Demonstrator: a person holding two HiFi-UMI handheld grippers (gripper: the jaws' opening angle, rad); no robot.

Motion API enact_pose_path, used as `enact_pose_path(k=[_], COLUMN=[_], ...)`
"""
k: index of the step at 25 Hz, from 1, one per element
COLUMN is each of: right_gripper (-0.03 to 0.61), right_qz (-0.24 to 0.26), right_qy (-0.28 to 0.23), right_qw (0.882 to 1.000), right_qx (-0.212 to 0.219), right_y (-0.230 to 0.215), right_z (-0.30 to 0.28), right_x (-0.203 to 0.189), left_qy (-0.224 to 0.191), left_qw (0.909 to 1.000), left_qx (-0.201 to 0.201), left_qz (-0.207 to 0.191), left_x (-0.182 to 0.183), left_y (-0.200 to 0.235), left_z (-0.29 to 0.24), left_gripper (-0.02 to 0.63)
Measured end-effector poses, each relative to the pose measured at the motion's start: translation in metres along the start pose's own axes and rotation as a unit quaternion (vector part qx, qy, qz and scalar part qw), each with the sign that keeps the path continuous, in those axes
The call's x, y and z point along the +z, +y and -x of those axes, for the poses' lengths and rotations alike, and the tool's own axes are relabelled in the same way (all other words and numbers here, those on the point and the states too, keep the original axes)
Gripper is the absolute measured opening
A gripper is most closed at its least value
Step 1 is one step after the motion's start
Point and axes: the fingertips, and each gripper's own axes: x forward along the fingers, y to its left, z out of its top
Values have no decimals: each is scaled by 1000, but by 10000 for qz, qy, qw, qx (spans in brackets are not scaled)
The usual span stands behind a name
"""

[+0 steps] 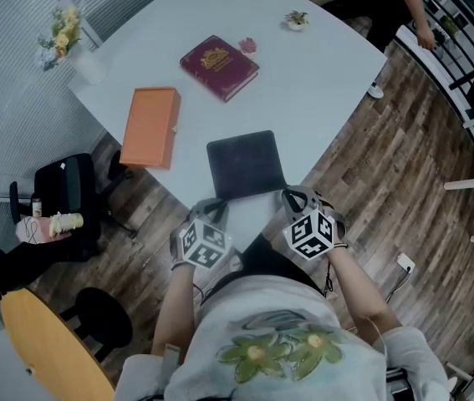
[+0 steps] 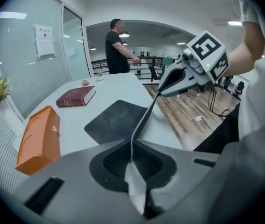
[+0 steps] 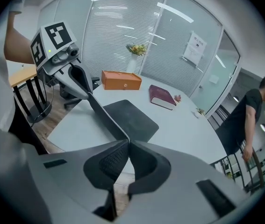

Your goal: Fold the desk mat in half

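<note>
Left hand-held gripper (image 2: 131,158) on desk mat (image 2: 115,120)

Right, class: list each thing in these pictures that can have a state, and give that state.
Mat: near edge lifted, far part flat on table, not yet folded.
Left gripper: shut on mat's near edge.
Right gripper: shut on mat's near edge.
Book: closed, lying flat.
Box: closed, lying flat.

Head view looks steeply down — gripper views face inward across the mat (image 1: 245,164)
</note>
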Motion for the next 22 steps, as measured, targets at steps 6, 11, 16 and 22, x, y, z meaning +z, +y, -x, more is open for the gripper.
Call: enact_pose_path(k=[6,11,16,22], right_gripper=[28,28,28,28], right_qz=[-92,-133,-191,-432], right_qy=[-132,-231,-335,-447], right_qw=[9998,9996,9991,9979], right_qx=[-73,-130,-202,-205], right_y=[-9,-17,-27,-33], right_z=[4,8,10,12], right_x=[8,17,26,34], left_qy=[-169,-301,-437,-597], left_qw=[9995,9986,9976,9956], left_qx=[215,317,345,263], left_qz=[176,308,399,672], left_x=[15,27,37,43], left_y=[14,22,31,40], left_z=[5,11,16,20], left_gripper=[18,18,18,18])
